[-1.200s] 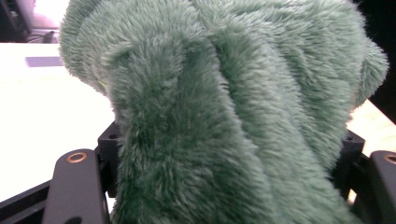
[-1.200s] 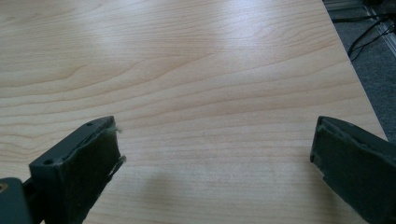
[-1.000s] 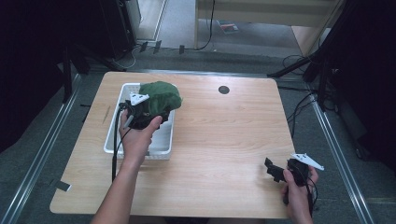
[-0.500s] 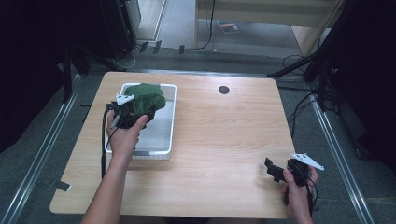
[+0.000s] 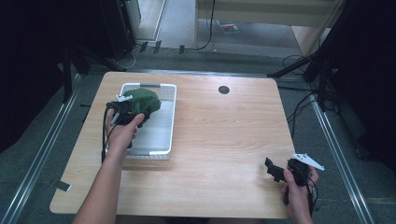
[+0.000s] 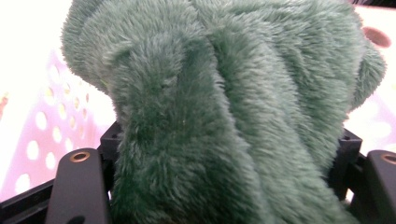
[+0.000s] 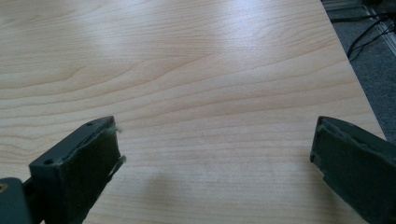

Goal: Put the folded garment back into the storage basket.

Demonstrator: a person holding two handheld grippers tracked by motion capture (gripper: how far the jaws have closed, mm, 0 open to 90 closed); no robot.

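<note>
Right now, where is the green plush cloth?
In the high view the green plush cloth is at the table's left, clamped in the left gripper over the far end of the white basket; the left gripper view shows it bunched between the jaws.

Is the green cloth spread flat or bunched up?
Bunched up. The green cloth hangs as a thick folded lump from the shut left gripper, above the white basket.

Left gripper (image 5: 125, 113), forearm stretched forward, jaws clamped tight; right gripper (image 5: 276, 170) held low, jaws wide apart.
</note>
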